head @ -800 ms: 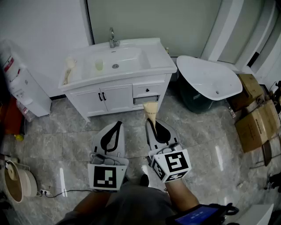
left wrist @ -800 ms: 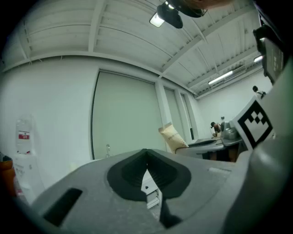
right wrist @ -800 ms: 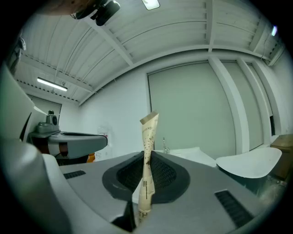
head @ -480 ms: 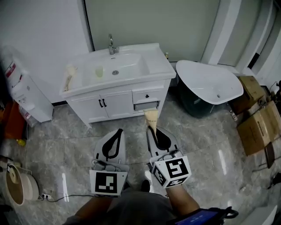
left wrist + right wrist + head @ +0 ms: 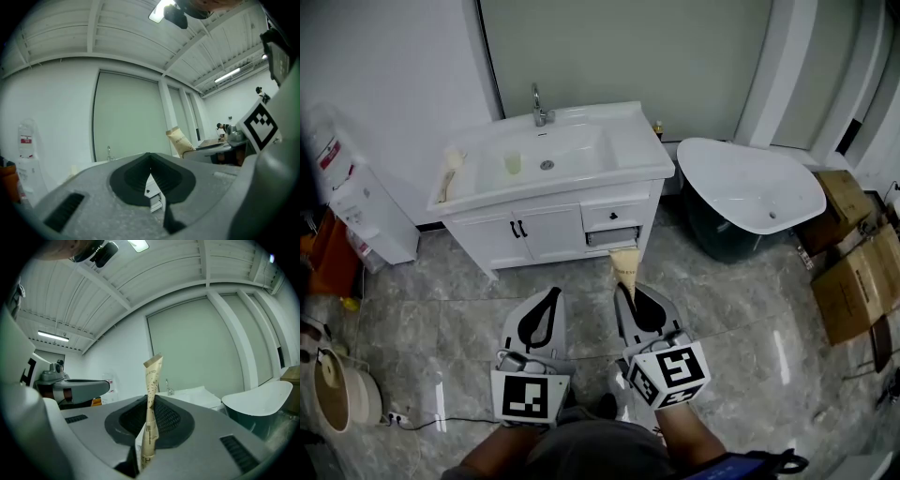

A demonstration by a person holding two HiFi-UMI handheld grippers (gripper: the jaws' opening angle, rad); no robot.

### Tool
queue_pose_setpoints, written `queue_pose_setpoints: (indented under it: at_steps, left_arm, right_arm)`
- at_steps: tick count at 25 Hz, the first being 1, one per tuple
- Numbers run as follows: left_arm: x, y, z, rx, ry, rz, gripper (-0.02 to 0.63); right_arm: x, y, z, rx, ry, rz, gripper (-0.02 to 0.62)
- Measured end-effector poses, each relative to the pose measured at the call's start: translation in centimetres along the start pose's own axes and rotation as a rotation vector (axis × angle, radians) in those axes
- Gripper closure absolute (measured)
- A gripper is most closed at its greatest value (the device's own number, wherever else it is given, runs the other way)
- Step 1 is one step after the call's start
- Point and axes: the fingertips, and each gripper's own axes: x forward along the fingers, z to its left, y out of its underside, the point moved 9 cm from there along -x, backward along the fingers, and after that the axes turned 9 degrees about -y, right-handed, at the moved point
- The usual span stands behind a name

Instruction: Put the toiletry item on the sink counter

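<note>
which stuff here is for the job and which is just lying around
For the job: tan squeeze tube in the right gripper; white sink counter.
Lying about: white bathtub; brown cardboard boxes; white water dispenser; pale cup in the basin.

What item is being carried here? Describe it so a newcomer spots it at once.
Below the white sink cabinet, two grippers hover over the grey floor. The right gripper pinches a flat tan tube pointing toward the cabinet; the left gripper is shut on nothing.
</note>
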Motion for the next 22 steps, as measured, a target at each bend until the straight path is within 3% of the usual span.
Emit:
queue_pose_setpoints:
  at_steps: [9, 16, 22]
  left_arm:
    - [3.9, 2.0, 2.1, -0.021, -0.021, 0.032, 0.595]
    - [10.6, 3.3, 5.9, -0.038, -0.003, 0.052, 0.595]
    - [15.9, 2.6, 9.7, -0.044, 0.019, 0.016, 0.595]
  right_arm:
    - [3.7, 1.3, -2.3, 0.0, 0.003, 0.033, 0.561]
    - [10.8, 1.6, -5.0, -0.005, 0.016, 0.075, 0.561]
    - [16.7, 0.3, -6.5, -0.028, 0.034, 0.07, 0.561]
